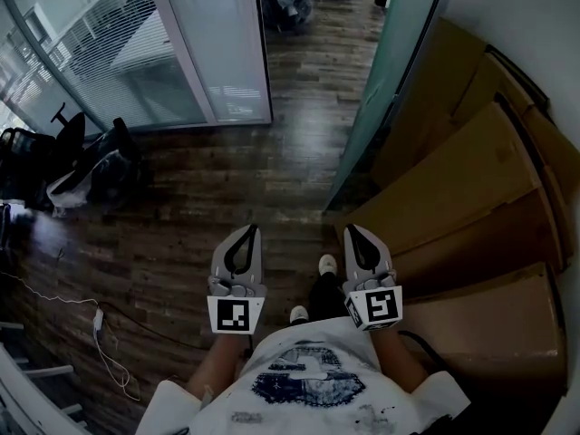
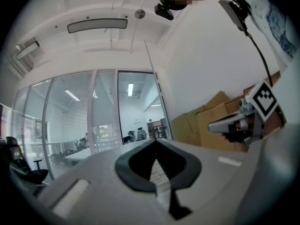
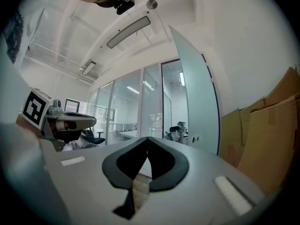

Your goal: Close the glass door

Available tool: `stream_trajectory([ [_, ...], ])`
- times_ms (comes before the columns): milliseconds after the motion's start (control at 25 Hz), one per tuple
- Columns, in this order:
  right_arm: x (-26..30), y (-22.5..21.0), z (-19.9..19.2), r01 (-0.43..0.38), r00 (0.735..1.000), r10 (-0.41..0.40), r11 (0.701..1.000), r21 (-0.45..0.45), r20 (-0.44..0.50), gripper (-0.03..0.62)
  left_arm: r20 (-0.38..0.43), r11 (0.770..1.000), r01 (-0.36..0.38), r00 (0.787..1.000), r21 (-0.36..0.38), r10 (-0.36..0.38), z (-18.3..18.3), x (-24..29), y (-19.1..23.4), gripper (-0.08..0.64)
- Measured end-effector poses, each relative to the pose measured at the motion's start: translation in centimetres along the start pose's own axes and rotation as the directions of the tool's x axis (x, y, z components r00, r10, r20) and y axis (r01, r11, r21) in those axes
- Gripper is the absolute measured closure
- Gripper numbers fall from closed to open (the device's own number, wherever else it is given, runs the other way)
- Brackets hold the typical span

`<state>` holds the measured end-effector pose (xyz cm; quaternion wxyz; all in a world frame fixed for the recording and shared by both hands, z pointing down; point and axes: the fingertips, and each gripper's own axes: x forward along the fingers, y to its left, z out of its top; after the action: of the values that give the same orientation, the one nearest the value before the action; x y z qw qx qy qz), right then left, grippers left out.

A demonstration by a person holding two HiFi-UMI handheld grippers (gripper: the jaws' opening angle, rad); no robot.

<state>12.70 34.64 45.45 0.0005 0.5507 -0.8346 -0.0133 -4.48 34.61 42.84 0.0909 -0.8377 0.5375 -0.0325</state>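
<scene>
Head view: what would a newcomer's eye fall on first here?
Two grey tools, the left gripper and right gripper, jut out low in the middle, both shut and empty. Just ahead on the right, the frosted glass door stands open, with cardboard boxes leaning beside it.

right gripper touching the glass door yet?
Apart. Right gripper view: the glass door stands well beyond the shut right gripper.
</scene>
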Motion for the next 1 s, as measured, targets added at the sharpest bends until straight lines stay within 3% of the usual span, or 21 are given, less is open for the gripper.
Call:
stream_trajectory([
  [520,6.8,-6.0,-1.2,0.014,1.000,-0.015,0.999,0.030,0.002,0.584,-0.022,1.000,0.007,1.000,0.019,-0.007,-1.2,8.5,1.0,0.561],
  [1000,14.7,-12.2,-0.9,-0.032,0.999,0.032,0.999,0.036,0.002,0.584,-0.042,0.999,0.000,0.999,0.034,0.001,-1.2,18.8,1.8,0.561],
])
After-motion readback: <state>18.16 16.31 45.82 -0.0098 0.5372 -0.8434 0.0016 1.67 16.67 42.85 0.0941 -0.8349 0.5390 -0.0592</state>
